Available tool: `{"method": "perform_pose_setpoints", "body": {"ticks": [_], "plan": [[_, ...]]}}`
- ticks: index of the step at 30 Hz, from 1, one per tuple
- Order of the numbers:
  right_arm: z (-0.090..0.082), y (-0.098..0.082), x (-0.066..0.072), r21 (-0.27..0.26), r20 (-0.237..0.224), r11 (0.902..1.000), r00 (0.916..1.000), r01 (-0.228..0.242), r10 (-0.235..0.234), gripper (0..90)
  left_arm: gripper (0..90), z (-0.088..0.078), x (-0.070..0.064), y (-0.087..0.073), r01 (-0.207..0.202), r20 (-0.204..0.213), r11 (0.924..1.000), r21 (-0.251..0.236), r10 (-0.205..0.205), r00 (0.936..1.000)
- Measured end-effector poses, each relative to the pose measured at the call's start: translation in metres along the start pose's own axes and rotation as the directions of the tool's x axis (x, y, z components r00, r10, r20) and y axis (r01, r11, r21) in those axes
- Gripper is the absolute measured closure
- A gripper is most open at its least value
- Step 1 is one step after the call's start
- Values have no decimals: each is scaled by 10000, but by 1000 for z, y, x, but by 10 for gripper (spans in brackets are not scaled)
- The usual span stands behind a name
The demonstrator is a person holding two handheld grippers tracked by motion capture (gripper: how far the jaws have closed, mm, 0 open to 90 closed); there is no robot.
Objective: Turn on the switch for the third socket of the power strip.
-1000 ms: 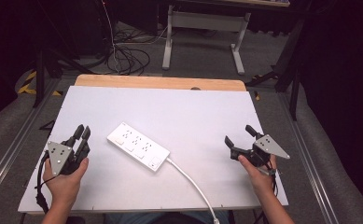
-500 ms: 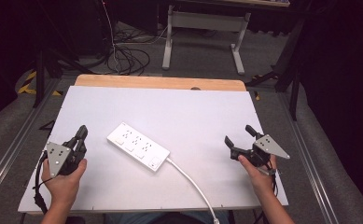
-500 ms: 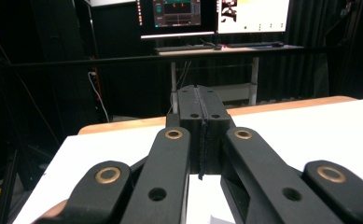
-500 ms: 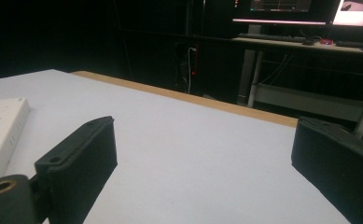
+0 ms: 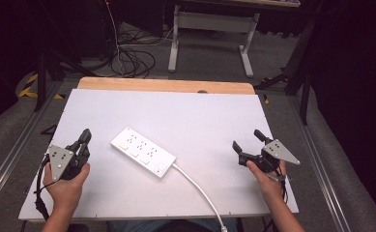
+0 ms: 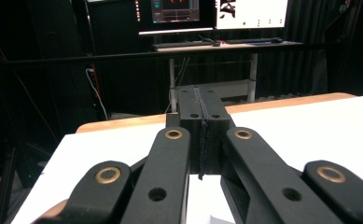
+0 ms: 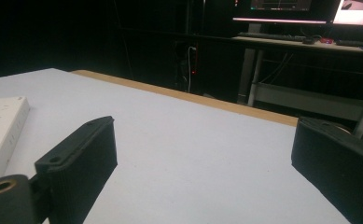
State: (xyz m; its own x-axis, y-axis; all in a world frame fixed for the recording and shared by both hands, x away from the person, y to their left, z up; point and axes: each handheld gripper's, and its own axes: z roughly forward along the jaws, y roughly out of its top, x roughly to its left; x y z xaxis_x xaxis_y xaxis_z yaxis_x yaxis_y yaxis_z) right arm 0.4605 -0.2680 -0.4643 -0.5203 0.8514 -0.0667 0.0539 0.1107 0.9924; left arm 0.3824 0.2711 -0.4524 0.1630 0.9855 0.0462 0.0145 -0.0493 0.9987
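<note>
A white power strip (image 5: 143, 151) lies slantwise near the middle of the white table (image 5: 190, 116), its white cord (image 5: 200, 191) running off the front edge. My left gripper (image 5: 83, 138) rests at the table's left front, left of the strip, its jaws pressed together with nothing between them (image 6: 201, 116). At the right front my right gripper (image 5: 247, 140) stands open and empty, well apart from the strip. In the right gripper view the two black fingers (image 7: 83, 154) are spread wide and the end of the power strip (image 7: 2, 126) shows at the left edge.
A wooden strip (image 5: 166, 85) runs along the table's far edge. Beyond it are a desk frame (image 5: 209, 29) and loose cables (image 5: 127, 60) on the floor. Monitors on a desk (image 6: 207, 14) stand in the dark background.
My left gripper's jaws have come together from slightly apart, and the hand shifted a little. The right gripper and the power strip have not moved.
</note>
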Motion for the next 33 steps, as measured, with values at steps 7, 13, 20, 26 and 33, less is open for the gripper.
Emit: {"method": "perform_pose_setpoints", "body": {"ticks": [7, 13, 20, 26, 33], "plan": [[0, 0, 0, 23, -11, 10000, 10000, -13, 14, 72, 900, 3, -2, 2, -106, 91, 9999, 16, 106, 9999], [0, 0, 0, 29, 8, 10000, 10000, -18, 18, 72, 900, 5, -4, 3, -154, 231, 9998, 147, 150, 9996], [0, -1, 0, 39, 4, 10000, 10000, -6, 6, 72, 900, 9, -7, 5, -342, 318, 9993, 177, 336, 9989], [0, -1, 0, 39, 10, 10000, 10000, -1, 1, 72, 900, 12, -9, 6, -416, 341, 9988, 270, 407, 9986], [0, -1, 0, 52, 16, 10000, 10000, -13, 13, 72, 900, 14, -9, 6, -425, 429, 9984, 381, 408, 9982]]}}
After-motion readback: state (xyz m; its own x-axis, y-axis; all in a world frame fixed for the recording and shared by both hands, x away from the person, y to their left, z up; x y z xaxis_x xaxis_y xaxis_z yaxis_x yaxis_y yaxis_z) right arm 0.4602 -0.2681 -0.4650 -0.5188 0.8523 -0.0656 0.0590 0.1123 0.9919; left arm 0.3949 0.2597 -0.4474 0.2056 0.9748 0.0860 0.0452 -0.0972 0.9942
